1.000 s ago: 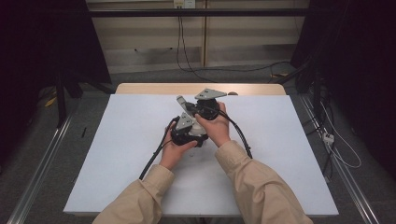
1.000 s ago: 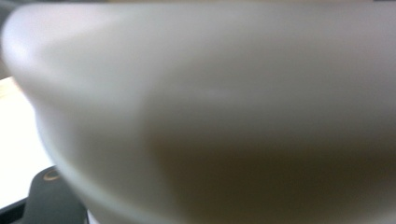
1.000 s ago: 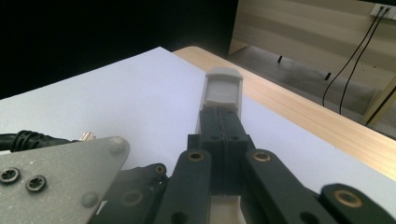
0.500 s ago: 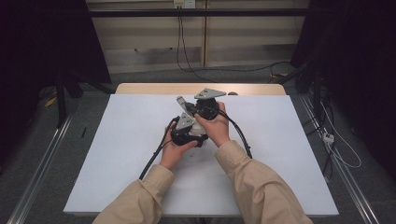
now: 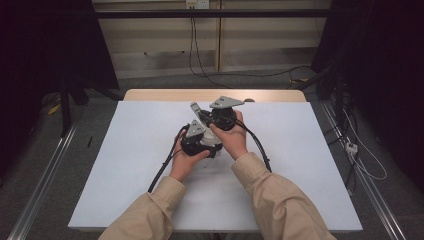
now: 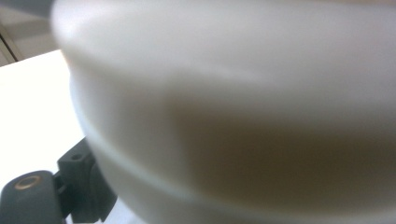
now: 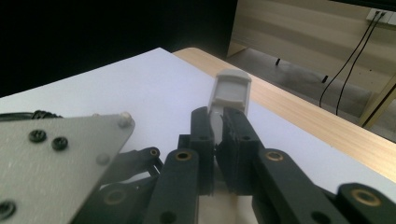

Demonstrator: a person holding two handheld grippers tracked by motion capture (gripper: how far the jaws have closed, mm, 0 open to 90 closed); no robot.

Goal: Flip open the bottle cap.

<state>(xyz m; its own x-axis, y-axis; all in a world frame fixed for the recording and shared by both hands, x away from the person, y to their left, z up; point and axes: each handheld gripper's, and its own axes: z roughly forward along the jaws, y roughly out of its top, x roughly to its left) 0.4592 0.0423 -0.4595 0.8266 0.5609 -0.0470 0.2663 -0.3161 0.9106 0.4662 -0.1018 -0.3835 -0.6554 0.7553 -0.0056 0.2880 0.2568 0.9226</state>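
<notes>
Item: small grey plastic piece [image 7: 229, 91], oblong with a recessed face, standing up from between the black jaws of the right tongs [image 7: 218, 126] in the right gripper view. Jaws closed against its lower part from both sides; upper end projects clear above the jaw tips, over the white desk [image 7: 140, 79]. In the high view the same piece [image 5: 195, 108] slants up and to the left from the right tongs [image 5: 204, 116], above the middle of the desk [image 5: 310, 165].

Left tongs [image 5: 196, 131]: held in the left hand [image 5: 186, 161], just beside and below the right tongs, the two gripper bodies nearly touching. Jaws have just been opening. In the left gripper view one dark jaw link shows at the lower left, and a blurred pale rounded surface [image 6: 243, 112], very close to the lens, covers the rest; whether anything sits between these jaws cannot be told.

Right hand [image 5: 233, 140]: wrapped round the right gripper body, grey three-cornered plate [image 5: 226, 103] on top.

Cables [image 5: 162, 170]: black, trailing from both grippers across the desk toward the person's beige sleeves [image 5: 280, 200].
</notes>
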